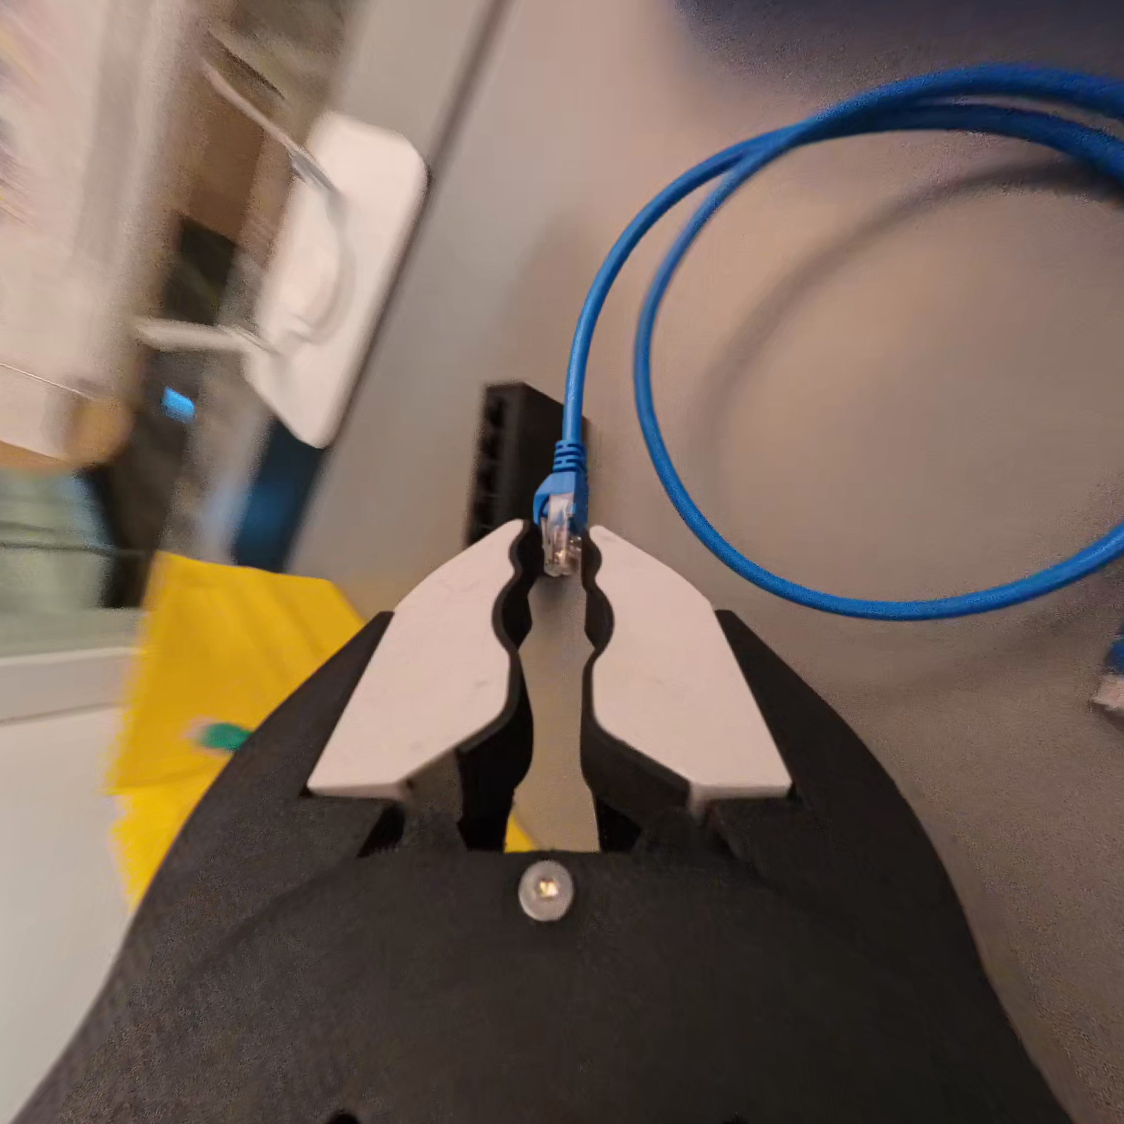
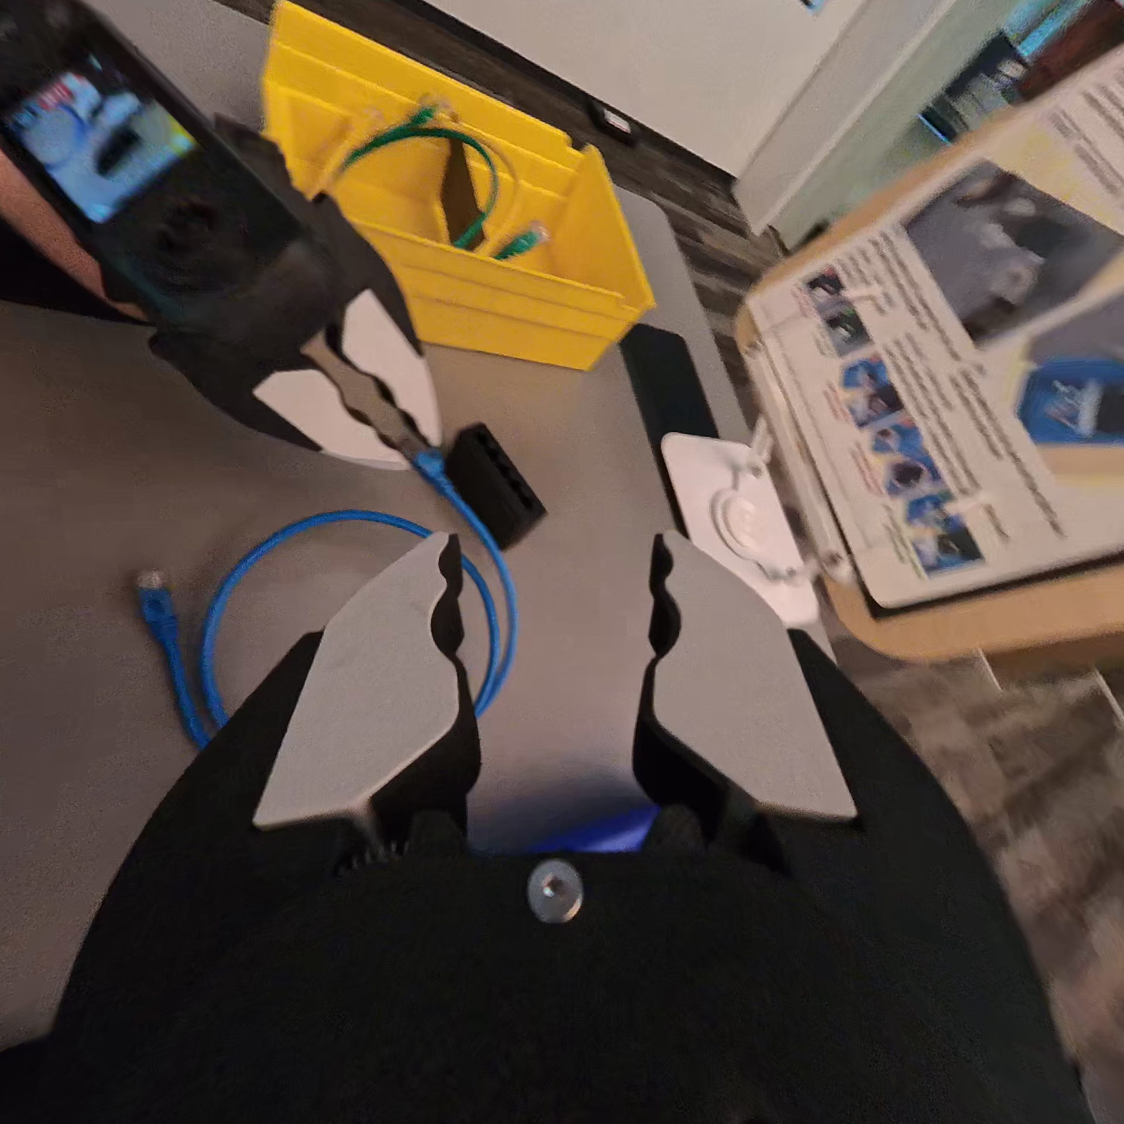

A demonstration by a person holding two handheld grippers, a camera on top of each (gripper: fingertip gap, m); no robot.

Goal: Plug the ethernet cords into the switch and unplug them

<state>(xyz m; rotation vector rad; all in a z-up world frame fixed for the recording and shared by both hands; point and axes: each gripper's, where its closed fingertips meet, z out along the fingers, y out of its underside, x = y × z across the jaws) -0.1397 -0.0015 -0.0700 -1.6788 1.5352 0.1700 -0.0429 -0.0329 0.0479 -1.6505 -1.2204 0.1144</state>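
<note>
- While the left tongs pinch the clear plug of the blue cord just beside the black switch, nothing is seated yet.
- Judging by the right wrist view, plug needs turning to face a port w/ clip side correct, then a straight push; ports too blurred to pick one, probably the near end.
- Cord's free end lies loose on the grey surface; slack is ample.
- Yellow bin w/ green cord sits behind the switch, near but apart.
- Right tongs gape, holding nothing; could steady the switch. Surface edge & white device crowd the right.
</note>
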